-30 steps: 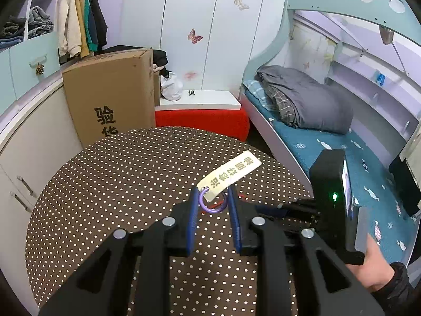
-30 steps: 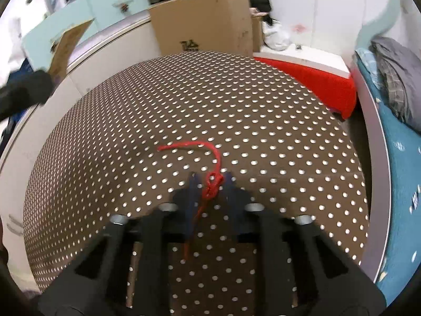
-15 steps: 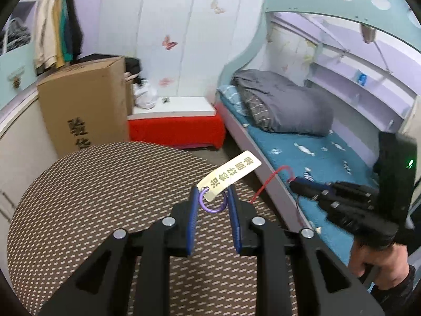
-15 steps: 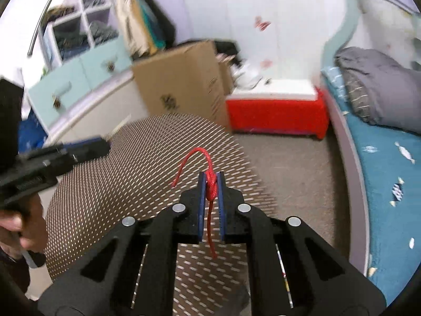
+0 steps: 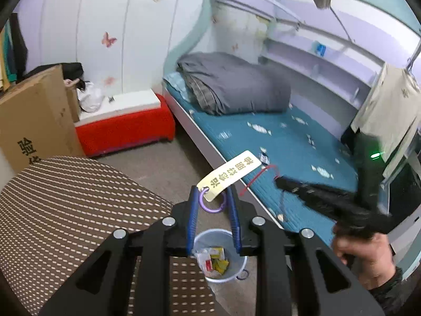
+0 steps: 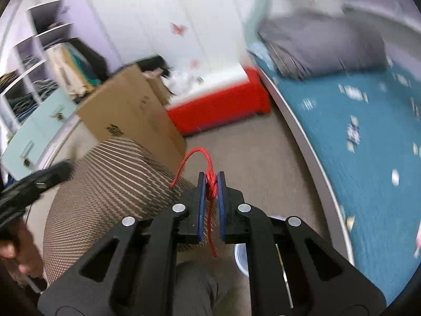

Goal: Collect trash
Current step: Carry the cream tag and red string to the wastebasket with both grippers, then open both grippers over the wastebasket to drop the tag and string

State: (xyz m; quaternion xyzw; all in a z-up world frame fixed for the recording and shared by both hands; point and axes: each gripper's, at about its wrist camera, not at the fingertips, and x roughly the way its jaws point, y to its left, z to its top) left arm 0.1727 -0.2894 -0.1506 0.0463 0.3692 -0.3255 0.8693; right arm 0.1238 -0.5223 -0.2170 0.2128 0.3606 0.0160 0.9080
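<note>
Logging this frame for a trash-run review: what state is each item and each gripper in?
Left gripper: shut on the purple ring.
Purple ring: held in the air, tag attached.
Right gripper: shut on the red cord.
Red cord: knotted, ends dangling.
Bin: on the floor, open, holding wrappers.

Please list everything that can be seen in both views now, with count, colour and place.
tag: one, beige, on a purple ring, held by the left gripper
cord: one, red, knotted, held by the right gripper
bin: one, pale blue, on the floor below the left gripper, wrappers inside
table: one, brown with white dots, left
box: one, brown cardboard, behind the table
bench: one, red with white top, by the wall
bed: one, teal sheet, right
duvet: one, grey, folded on the bed
left gripper: black, blue pads
right gripper: black, blue pads
</note>
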